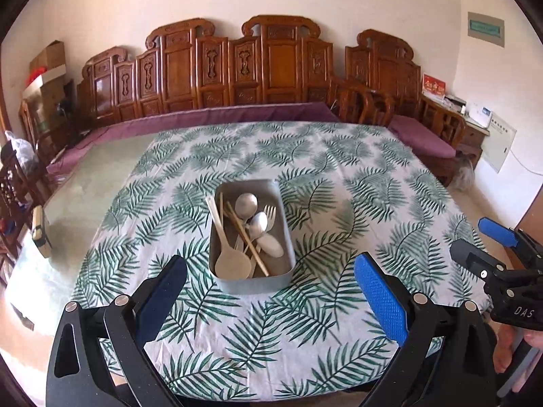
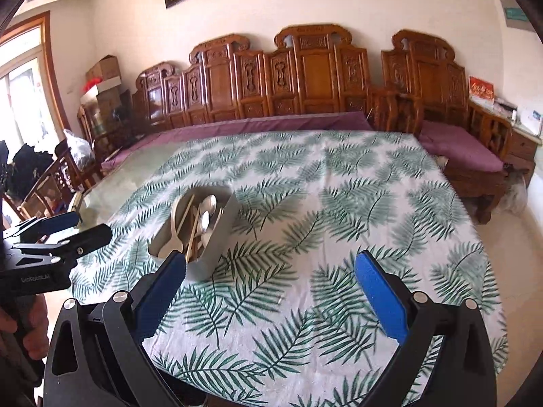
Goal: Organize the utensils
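Sat at the middle of the left wrist view: a grey rectangular metal tray with rounded corners, well in from every edge of the white tablecloth printed with green fern leaves. Held a pale wooden rice paddle, light wooden chopsticks, round-bowled steel spoons and a steel fork, all heaped together and crossing. Nothing else lay on the cloth around the tray, broad open room toward the right and far edges. At lower centre, the left gripper, blue-padded black fingers spread wide, empty, short of the tray's near wall. At the right edge, the right gripper, fingers likewise wide apart and empty. Beyond the far cloth edge, a carved brown wooden bench with purple cushion.
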Tool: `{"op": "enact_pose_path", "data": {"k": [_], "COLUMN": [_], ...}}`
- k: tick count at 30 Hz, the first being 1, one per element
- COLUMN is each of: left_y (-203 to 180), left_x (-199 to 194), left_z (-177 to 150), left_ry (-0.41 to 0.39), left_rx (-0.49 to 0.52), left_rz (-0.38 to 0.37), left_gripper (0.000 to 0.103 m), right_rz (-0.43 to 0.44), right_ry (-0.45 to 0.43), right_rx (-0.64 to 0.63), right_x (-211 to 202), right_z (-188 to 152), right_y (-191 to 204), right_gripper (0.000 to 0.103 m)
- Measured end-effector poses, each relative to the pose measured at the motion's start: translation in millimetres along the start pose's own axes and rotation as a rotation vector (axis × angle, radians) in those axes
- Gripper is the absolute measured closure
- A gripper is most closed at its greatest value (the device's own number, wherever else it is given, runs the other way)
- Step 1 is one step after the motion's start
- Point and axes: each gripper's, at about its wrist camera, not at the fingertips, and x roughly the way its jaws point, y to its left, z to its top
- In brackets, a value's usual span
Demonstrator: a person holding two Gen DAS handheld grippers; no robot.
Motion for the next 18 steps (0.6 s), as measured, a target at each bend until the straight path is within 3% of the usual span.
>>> {"op": "enact_pose_path", "data": {"k": [18], "left_y": [-22], "left_x": [-89], "left_z": [42], "left_ry": [-0.189], "left_rx": [-0.004], "left_rz": [-0.025], "left_gripper": [0.008], "right_rz": [-0.045], "right_ry": [-0.247], "right_rx": [-0.031], "right_x": [-108], "right_z": [51], "right_y": [13], "right_gripper": [0.003]}}
